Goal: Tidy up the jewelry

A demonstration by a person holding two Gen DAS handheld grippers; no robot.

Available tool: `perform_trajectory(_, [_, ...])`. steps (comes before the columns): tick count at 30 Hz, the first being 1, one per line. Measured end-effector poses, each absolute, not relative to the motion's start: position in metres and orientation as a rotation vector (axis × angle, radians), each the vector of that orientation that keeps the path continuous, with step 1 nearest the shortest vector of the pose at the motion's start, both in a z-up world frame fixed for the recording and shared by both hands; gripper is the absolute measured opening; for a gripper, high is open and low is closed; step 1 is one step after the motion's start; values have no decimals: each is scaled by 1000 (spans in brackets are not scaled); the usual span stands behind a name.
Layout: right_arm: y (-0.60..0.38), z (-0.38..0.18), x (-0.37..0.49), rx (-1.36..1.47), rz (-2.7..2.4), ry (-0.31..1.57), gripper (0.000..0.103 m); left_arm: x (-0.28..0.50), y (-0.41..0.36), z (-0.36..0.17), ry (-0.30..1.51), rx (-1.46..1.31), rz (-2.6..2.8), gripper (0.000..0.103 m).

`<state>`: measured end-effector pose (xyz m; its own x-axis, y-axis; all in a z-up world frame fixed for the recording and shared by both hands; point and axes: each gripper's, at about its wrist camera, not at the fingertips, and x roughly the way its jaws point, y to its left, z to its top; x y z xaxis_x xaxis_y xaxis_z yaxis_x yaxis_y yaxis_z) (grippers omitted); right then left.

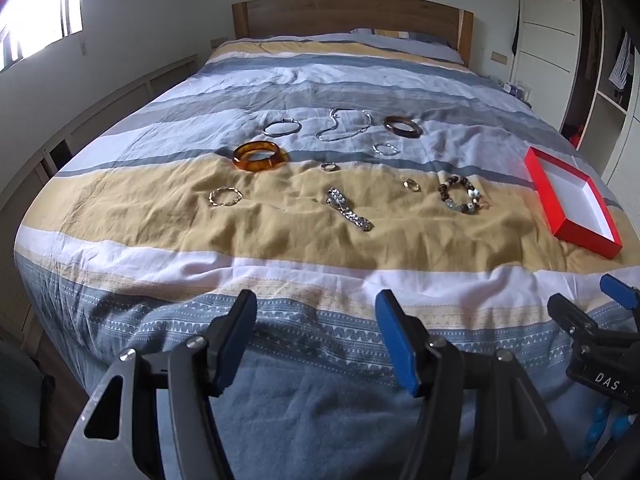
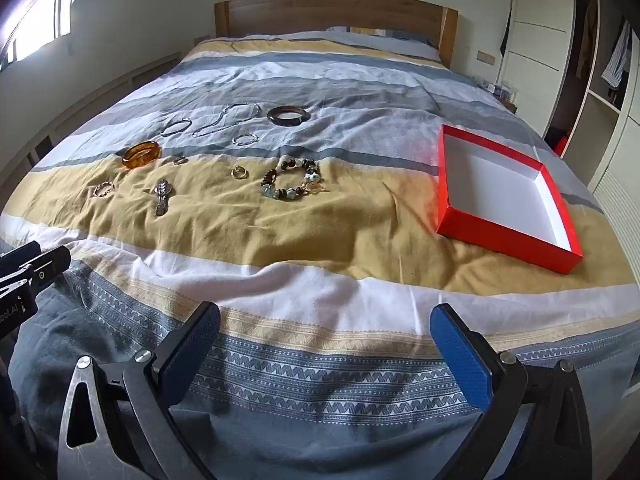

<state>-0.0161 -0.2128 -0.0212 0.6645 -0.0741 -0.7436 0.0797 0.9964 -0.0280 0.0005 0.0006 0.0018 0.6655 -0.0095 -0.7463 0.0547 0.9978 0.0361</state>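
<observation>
- Jewelry spread on a striped bed [image 1: 280, 240], all pieces apart from each other, none inside the box.
- Amber bangle [image 1: 260, 155]: thick, translucent orange-brown, at the edge of the yellow stripe, 10 o'clock of the spread.
- Dark bangle [image 1: 403, 126]: brown, glossy, 1 o'clock of the spread on the pale blue band.
- Chain [image 1: 344, 125]: silver, loosely snaked, 12 o'clock, between a thin silver hoop [image 1: 281, 127] and the dark bangle.
- Small silver hoop [image 1: 386, 149] just below the dark bangle.
- Two rings: one [image 1: 330, 167] near the centre, one [image 1: 412, 185] at 3 o'clock of it.
- Gold twisted bracelet [image 1: 225, 197] at 8 o'clock, on yellow.
- Watch [image 1: 347, 209]: silver, link band, lying flat at 6 o'clock of the spread.
- Bead bracelet [image 1: 464, 193]: mixed brown, white and pale green beads, at 4 o'clock, nearest the box.
- Box [image 2: 452, 184]: red outside, white inside, shallow, open, at 3 o'clock of the jewelry on the yellow stripe; nothing in it.
- Left gripper [image 1: 316, 340]: low over the near bed edge, pointing toward the headboard [image 1: 352, 12], blue pads spread wide, gripping nothing.
- Right gripper [image 2: 326, 354]: same pose, beside the left one, jaws wide apart, nothing between them.
- Writing: "DAS" on the right gripper body in the left view; partial white lettering on the left gripper in the right view, not legible.
</observation>
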Motion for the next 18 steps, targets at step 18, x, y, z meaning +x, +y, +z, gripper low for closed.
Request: perform_trajectory(18, [-214,-23,-14,12,-82,850,102,4,0,-8,878,65,-69,60])
